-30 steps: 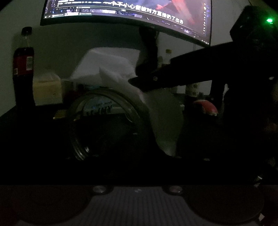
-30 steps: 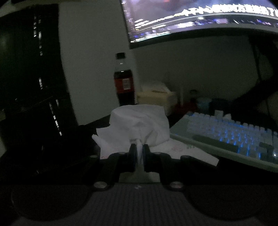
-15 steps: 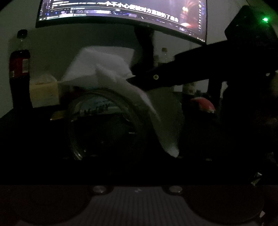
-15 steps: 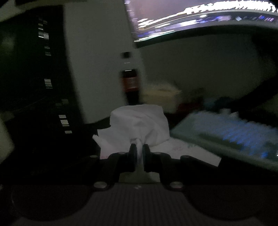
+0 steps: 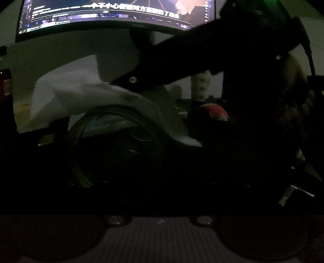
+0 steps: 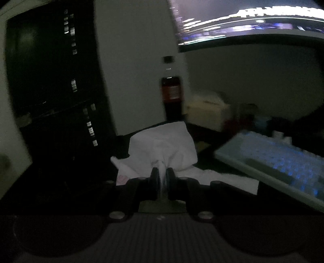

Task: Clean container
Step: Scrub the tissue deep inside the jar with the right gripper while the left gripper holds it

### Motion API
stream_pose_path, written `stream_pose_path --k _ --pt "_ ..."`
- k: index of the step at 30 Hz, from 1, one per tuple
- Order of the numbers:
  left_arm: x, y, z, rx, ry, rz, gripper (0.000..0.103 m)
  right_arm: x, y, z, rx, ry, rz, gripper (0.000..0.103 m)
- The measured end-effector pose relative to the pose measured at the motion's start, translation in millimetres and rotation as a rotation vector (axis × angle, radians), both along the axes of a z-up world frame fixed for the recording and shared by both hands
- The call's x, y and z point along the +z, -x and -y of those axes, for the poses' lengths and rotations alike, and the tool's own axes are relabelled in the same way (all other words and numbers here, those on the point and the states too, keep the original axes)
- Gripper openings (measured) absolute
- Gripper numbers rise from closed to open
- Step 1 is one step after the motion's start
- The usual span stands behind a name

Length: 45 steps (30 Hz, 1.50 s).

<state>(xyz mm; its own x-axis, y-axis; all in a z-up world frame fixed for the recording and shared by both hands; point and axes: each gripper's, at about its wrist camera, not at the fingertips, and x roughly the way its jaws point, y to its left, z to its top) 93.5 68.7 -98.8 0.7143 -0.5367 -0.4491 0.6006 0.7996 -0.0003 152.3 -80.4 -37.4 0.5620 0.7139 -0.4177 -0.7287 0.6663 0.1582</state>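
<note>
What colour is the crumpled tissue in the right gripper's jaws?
White crumpled paper tissue, plain apart from a faint pinkish print near one lower edge; clearest in the right wrist view.

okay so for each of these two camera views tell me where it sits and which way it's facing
Left wrist: on the left tongs, facing the glass container under the monitor; the right tongs cross in front.
Right wrist: on the right tongs, facing the cola bottle and keyboard; its fingers pinch the tissue.
Shared: tissue, monitor.

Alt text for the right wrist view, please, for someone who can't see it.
Dim, blurred desk scene: the right tongs are shut on a crumpled white paper tissue. Behind it stand a dark cola bottle with a red label and a pale tissue box, with a blue-lit keyboard at right.
</note>
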Motion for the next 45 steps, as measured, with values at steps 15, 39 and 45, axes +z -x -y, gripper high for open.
stream_pose_path --k 15,39,45 --pt "-2.8 14.5 13.2 -0.116 -0.028 0.018 0.058 -9.9 -7.3 26.2 -0.052 -0.005 -0.019 0.010" --pt "-4.8 25.0 16.3 -0.130 -0.017 0.022 0.058 -21.2 9.5 50.1 -0.058 -0.121 0.026 0.010" --pt "-6.6 26.1 16.1 -0.120 -0.014 0.025 0.058 -27.1 -3.0 63.9 -0.253 -0.124 0.020 0.011"
